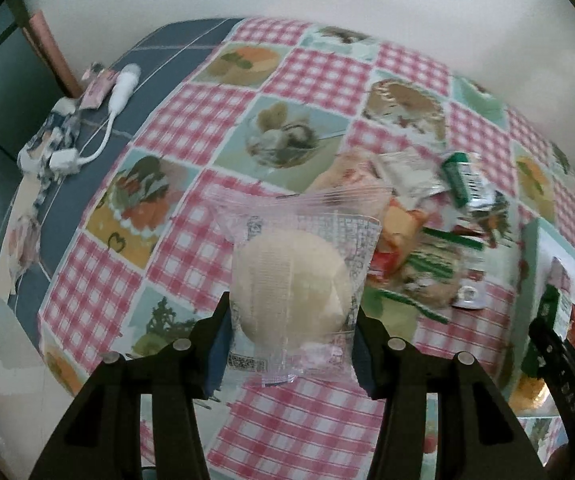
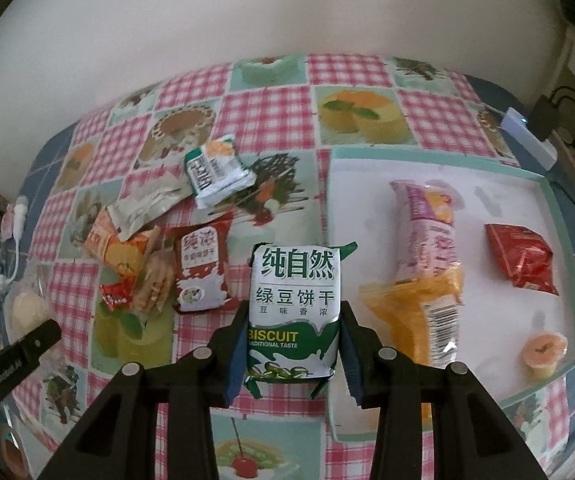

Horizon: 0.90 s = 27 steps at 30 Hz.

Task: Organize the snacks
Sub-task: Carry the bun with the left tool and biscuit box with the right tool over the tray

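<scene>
Left claw [image 1: 291,344] is clamped on a bun [image 1: 293,288] in a clear wrapper, held above the checked surface [image 1: 99,280]; slick film and soft filling mean it could slide out or get squashed if squeezed harder. The loose pile [image 2: 147,256] sits mid-surface, easy to snag. Right claw [image 2: 293,344] grips a green-and-white biscuit pack [image 2: 295,304] at its lower half, just left of the tray [image 2: 543,178]; top-heavy, so it may tilt and clip the tray rim.

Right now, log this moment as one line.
left gripper: shut on clear-wrapped bun | right gripper: shut on green biscuit pack | tray: partly filled
</scene>
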{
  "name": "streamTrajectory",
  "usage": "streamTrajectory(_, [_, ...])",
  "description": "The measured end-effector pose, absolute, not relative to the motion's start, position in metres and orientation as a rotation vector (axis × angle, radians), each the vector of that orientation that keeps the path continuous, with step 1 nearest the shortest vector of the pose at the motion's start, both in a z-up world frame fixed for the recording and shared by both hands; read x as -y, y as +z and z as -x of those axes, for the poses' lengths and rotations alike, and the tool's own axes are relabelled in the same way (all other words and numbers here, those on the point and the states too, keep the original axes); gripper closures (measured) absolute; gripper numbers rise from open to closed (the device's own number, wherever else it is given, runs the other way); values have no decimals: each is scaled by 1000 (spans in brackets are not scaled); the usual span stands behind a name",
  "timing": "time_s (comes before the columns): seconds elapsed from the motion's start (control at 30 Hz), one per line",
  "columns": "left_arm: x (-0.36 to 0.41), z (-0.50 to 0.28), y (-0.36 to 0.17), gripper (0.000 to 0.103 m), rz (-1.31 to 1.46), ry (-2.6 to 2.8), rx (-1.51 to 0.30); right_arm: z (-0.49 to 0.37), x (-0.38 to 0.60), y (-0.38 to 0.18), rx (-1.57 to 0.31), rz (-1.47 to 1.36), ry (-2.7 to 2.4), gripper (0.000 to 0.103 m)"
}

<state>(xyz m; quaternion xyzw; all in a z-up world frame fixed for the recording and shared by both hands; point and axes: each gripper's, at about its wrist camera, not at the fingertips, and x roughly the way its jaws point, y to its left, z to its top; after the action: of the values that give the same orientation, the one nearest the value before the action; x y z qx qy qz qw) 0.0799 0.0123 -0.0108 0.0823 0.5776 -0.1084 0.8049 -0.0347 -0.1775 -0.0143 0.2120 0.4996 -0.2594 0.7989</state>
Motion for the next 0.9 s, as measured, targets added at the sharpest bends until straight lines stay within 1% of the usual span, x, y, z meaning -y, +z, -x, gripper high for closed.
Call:
streamTrajectory(0.37, [52,-37,14,50,-260,-360,-1183,68,215,0,-1024,-519,-657,60])
streamTrajectory(0.9, [139,18,31,50,-381,-565,-1100,133,286,8,-952,-662,-846,60])
